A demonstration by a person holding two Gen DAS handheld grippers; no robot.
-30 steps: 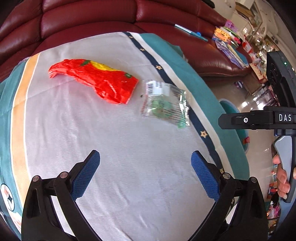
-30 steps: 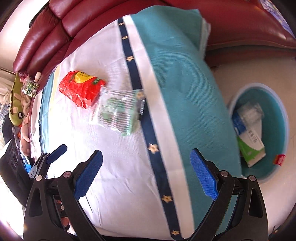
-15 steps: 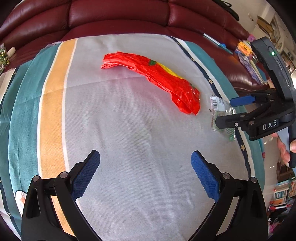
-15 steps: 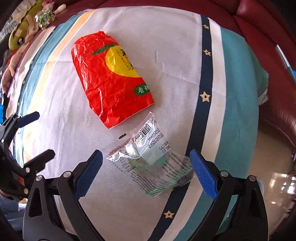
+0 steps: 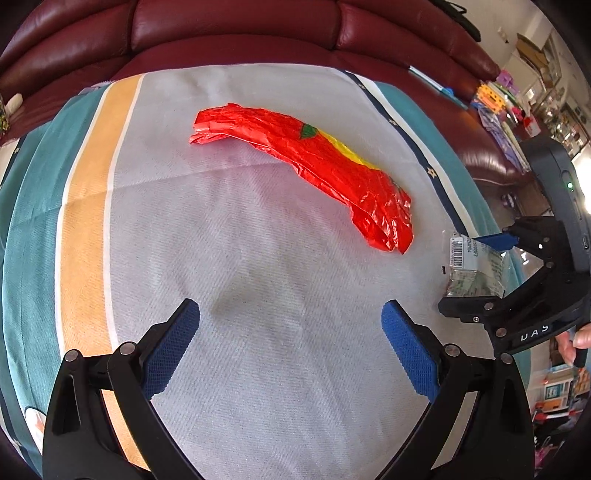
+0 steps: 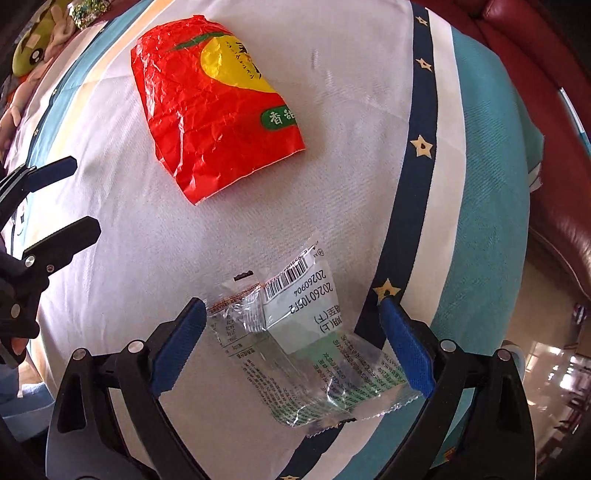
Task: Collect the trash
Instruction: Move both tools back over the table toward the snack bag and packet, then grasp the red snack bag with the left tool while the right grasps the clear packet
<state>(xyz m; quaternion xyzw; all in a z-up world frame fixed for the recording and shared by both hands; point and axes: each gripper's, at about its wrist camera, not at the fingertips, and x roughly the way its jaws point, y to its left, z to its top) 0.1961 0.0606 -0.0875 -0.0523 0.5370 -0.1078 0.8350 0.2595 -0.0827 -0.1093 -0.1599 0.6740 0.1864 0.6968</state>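
White woven cloth with teal, orange and dark blue starred stripes (image 5: 236, 229) covers the surface, and a dark red leather sofa (image 5: 229, 33) curves behind it. A cluttered room at the far right is too blurry to make out. The crinkled red snack bag with a yellow patch (image 6: 210, 107) lies flat in the middle of the cloth. The clear plastic wrapper with a barcode label (image 6: 295, 332) lies near the blue stripe, between the wide-open fingers of the right gripper (image 6: 295, 343), which holds nothing yet. The left gripper (image 5: 291, 343) is wide open too, over bare cloth.
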